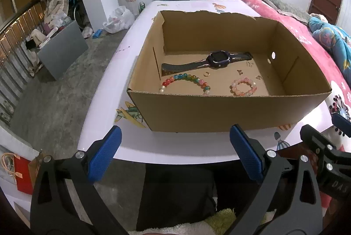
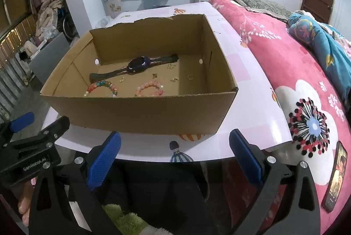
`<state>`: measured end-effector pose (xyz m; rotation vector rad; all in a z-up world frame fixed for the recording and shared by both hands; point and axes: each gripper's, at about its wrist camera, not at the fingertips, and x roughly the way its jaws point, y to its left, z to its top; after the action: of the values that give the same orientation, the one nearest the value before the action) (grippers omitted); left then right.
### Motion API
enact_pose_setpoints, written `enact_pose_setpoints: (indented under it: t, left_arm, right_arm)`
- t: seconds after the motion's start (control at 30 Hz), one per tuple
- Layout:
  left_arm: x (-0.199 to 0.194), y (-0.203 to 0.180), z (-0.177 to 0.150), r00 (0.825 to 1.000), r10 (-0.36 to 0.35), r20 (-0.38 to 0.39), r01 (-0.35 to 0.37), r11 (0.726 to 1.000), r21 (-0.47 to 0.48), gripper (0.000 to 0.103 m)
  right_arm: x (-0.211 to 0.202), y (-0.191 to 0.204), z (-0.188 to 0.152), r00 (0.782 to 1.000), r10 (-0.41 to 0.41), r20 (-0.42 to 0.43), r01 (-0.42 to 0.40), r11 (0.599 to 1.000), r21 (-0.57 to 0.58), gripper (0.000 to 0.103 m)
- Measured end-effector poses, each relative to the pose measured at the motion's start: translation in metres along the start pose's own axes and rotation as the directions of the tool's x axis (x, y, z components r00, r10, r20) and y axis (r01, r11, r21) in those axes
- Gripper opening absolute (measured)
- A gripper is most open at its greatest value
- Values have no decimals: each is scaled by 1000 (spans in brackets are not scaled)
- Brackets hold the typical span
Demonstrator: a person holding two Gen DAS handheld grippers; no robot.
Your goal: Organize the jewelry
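A: Going left to right, where does the jewelry lie?

B: All inside the cardboard box (image 1: 228, 112) on the tabletop (image 1: 105, 116): rainbow bead bracelet (image 1: 186, 82), dark watch (image 1: 210, 60) behind it, pink bead bracelet (image 1: 243, 87), small gold pieces (image 1: 239, 71) scattered around.

A: And the tools?

B: The left hand-held gripper (image 1: 175, 156) and right hand-held gripper (image 2: 175, 156) both hang before the box, spread wide, grasping nothing.

A: Which step?

B: Can't be settled. It fits pieces gathered in, or a box awaiting sorting.

A: Any difference between views?

B: Only the right view shows a gold ring (image 2: 190, 76) near the right wall, and a phone (image 2: 335, 175) on the bed (image 2: 274, 63).
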<state>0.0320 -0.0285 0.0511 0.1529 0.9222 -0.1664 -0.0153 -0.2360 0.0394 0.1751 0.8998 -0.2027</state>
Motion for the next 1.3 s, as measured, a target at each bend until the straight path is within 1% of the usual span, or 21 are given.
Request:
enact_pose_setpoints:
  t: [0.47, 0.63, 1.3]
  left_arm:
    - [1, -4, 1, 1000, -6, -13, 6, 1000, 7, 95]
    - [-1, -6, 0, 1000, 1, -6, -1, 1000, 14, 95]
    - [2, -4, 1, 1000, 10, -12, -10, 1000, 15, 95]
  right_arm:
    - [-2, -4, 9, 1000, 4, 3, -4, 1000, 20, 96]
    - [-3, -3, 8, 1000, -1, 14, 1, 1000, 17, 96]
    - [-2, -5, 3, 1000, -1, 0, 1, 1000, 24, 96]
